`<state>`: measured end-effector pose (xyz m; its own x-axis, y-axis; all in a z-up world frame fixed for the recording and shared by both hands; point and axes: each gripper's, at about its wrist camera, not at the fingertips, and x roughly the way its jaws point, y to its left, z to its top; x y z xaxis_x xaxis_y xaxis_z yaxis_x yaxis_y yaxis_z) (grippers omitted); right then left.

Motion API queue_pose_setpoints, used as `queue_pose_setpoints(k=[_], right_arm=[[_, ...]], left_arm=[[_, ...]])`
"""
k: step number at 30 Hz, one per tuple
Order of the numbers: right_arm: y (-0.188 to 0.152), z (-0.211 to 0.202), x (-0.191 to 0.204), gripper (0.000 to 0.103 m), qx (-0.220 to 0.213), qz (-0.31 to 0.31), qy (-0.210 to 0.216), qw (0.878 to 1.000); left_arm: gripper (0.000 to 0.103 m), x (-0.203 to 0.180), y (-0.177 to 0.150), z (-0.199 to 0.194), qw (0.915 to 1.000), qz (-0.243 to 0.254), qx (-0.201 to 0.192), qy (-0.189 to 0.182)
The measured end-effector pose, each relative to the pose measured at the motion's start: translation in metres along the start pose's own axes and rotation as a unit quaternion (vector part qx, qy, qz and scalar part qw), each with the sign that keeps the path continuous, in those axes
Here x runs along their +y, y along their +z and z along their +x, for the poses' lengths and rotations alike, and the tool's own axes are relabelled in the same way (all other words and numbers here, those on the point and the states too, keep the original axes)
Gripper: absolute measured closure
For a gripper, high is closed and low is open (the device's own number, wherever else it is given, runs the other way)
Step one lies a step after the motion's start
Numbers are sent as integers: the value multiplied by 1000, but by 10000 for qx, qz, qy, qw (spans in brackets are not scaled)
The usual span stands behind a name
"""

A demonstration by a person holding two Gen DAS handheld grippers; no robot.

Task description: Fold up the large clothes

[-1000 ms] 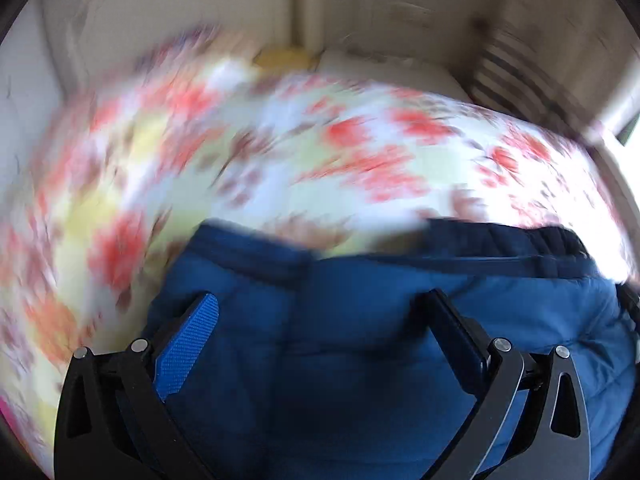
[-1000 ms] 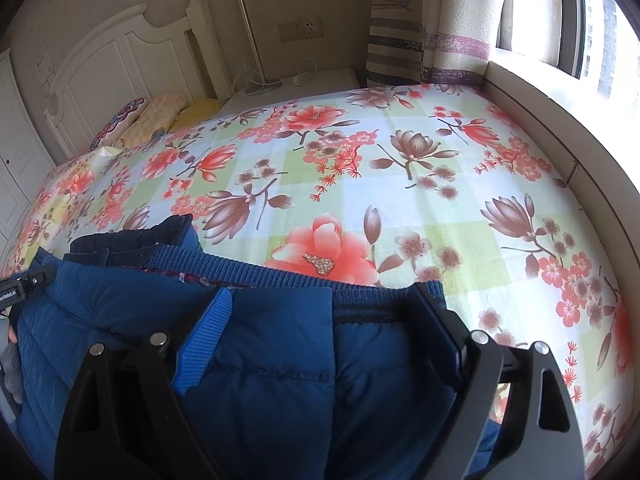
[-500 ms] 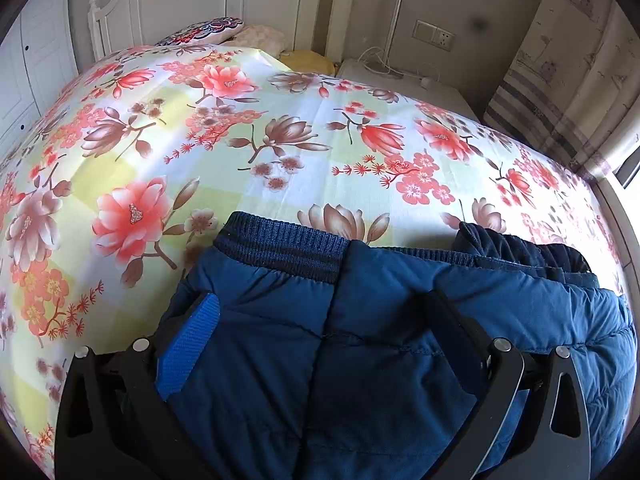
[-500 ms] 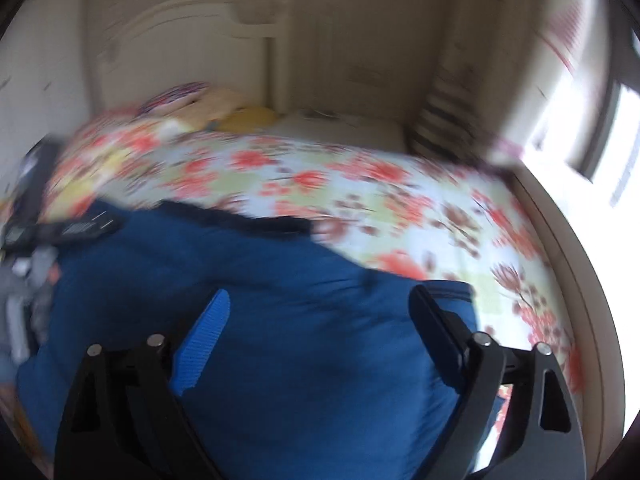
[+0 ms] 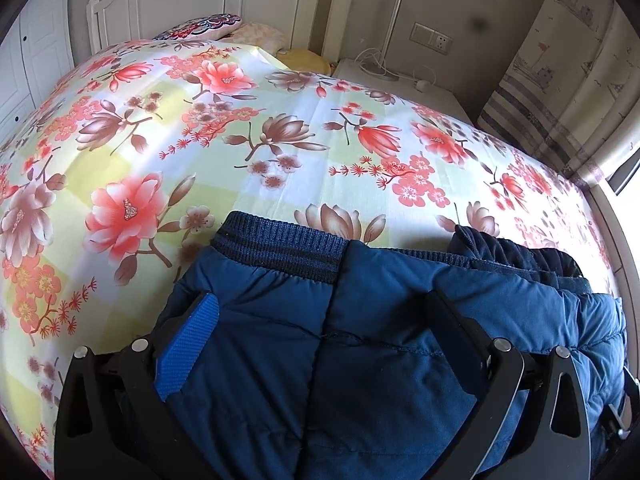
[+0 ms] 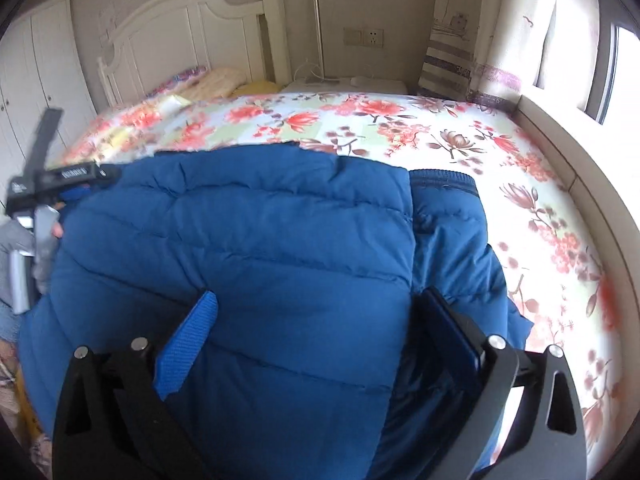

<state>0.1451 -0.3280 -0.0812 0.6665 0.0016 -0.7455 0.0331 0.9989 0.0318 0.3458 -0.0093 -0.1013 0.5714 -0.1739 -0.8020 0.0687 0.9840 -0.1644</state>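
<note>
A blue padded jacket point(image 5: 380, 360) with a dark ribbed hem lies on the floral bed point(image 5: 240, 152). My left gripper point(image 5: 320, 312) stands with its jaws wide apart over the jacket, holding nothing. In the right wrist view the jacket point(image 6: 248, 248) shows as a broad quilted panel laid over another layer, with a ribbed cuff at the right. My right gripper point(image 6: 316, 308) is also wide open above it. The other hand-held gripper point(image 6: 52, 184) shows at the left edge of the jacket in that view.
A white headboard point(image 6: 192, 40) and pillows point(image 5: 208, 28) are at the far end. A white nightstand point(image 5: 400, 84) with a lamp pole and cables stands beside the bed. Curtains point(image 6: 480, 28) and a window ledge point(image 6: 568, 152) run along the right.
The right gripper has swung left and back, so a folded quilted panel now fills its view. The left view has gone from blurred to steady; the jacket lies much as before.
</note>
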Motion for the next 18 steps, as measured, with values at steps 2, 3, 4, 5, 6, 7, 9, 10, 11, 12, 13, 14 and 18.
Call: queue_pose_setpoints(k=[2, 3, 4, 5, 6, 7, 9, 10, 11, 12, 13, 14, 18], right_arm=[[-1, 0, 0, 2, 3, 1, 6, 10000], [-1, 0, -1, 2, -6, 45, 57, 10000], [-2, 1, -4, 2, -12, 69, 88, 9999], [-2, 0, -4, 2, -18, 74, 92, 9999], [-3, 0, -3, 2, -22, 54, 65, 10000], [-1, 3, -3, 2, -23, 38, 48, 10000], [-2, 3, -4, 2, -25, 39, 52, 10000], [-2, 3, -3, 2, -27, 45, 56, 10000], [-2, 3, -3, 2, -29, 48, 63, 10000], [-2, 3, -2, 2, -35, 49, 66, 10000], [-2, 3, -3, 2, -37, 50, 69, 10000], [-1, 2, -4, 2, -46, 60, 100, 9999], [-2, 1, -3, 2, -62, 70, 121, 9999]], left_arm=[[4, 1, 2, 0, 10000, -39, 60, -26], [4, 1, 2, -1, 9999, -43, 101, 22], [5, -2, 2, -8, 9997, -32, 109, 233], [5, -9, -1, -21, 9994, -16, -34, 343], [5, -19, -6, -37, 9995, 46, -234, 200], [5, -29, -12, -50, 9992, 166, -367, 67], [4, -59, -30, -80, 9960, 597, -655, -96], [4, -79, -46, -95, 9921, 937, -816, -153], [4, -97, -63, -103, 9874, 1285, -899, -212], [4, -113, -83, -104, 9815, 1684, -884, -241], [4, -124, -97, -100, 9764, 1989, -822, -156], [4, -133, -114, -88, 9691, 2360, -716, 83], [4, -111, -118, -81, 9766, 2060, -612, -120]])
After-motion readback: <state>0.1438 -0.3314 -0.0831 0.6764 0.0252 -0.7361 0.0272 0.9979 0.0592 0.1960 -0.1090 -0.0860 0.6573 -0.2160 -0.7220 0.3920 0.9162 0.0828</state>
